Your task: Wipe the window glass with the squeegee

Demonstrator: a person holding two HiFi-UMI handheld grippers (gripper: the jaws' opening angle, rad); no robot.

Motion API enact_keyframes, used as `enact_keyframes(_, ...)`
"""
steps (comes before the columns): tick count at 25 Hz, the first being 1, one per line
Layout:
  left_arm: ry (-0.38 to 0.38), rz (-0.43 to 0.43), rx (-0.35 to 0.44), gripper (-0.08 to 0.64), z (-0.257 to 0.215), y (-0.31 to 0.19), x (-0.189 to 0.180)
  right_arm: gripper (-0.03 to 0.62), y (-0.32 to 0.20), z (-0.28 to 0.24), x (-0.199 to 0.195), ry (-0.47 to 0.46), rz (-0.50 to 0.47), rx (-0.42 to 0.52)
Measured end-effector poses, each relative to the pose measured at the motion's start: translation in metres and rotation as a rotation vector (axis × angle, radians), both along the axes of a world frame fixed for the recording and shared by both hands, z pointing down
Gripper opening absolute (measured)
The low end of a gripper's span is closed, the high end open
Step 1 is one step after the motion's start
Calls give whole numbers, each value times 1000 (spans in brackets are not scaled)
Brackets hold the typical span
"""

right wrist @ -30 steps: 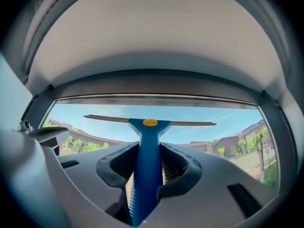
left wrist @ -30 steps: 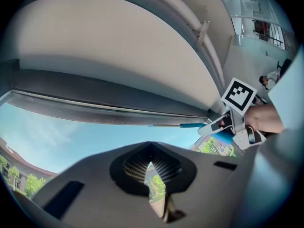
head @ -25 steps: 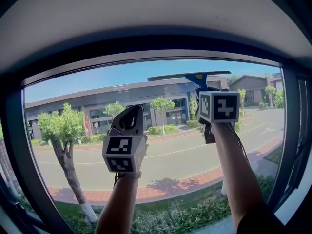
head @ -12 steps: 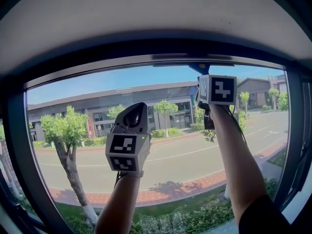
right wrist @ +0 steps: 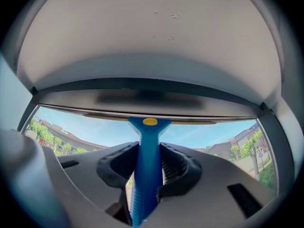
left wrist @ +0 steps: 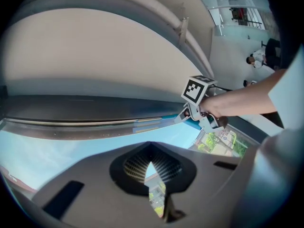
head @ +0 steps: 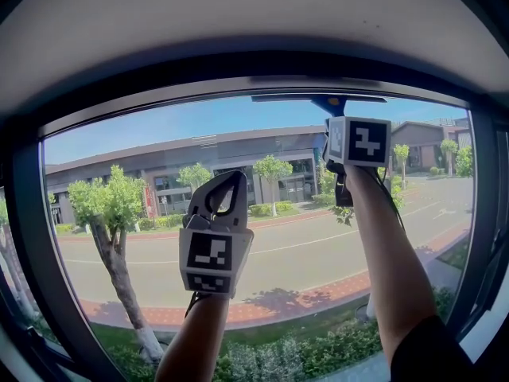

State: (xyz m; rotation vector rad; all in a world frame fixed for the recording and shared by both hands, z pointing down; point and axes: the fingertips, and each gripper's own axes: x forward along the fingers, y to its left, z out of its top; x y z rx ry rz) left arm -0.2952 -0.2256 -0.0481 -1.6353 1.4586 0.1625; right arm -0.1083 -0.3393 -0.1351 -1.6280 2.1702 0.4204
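One squeegee (right wrist: 148, 132) in right gripper (right wrist: 146, 158), window (head: 159, 150) top

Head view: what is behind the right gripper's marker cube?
The blue squeegee handle shows above the cube, its blade along the window glass top edge. The cube hides the jaws of the right gripper; its own view shows them shut on the handle.
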Motion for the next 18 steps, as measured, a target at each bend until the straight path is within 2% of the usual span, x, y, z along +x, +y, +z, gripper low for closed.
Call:
enact_keyframes(3,2,8,-12,2,6,0,1,135,1,6,0,-2,-5,-7)
enact_keyframes(11,69,34,-63,2,22,-8,-9,135,-2,26,4,12,-5,-16)
enact_keyframes(18,82,44,-84,2,29,-13,-6,135,-7,48,13,16,18,-26)
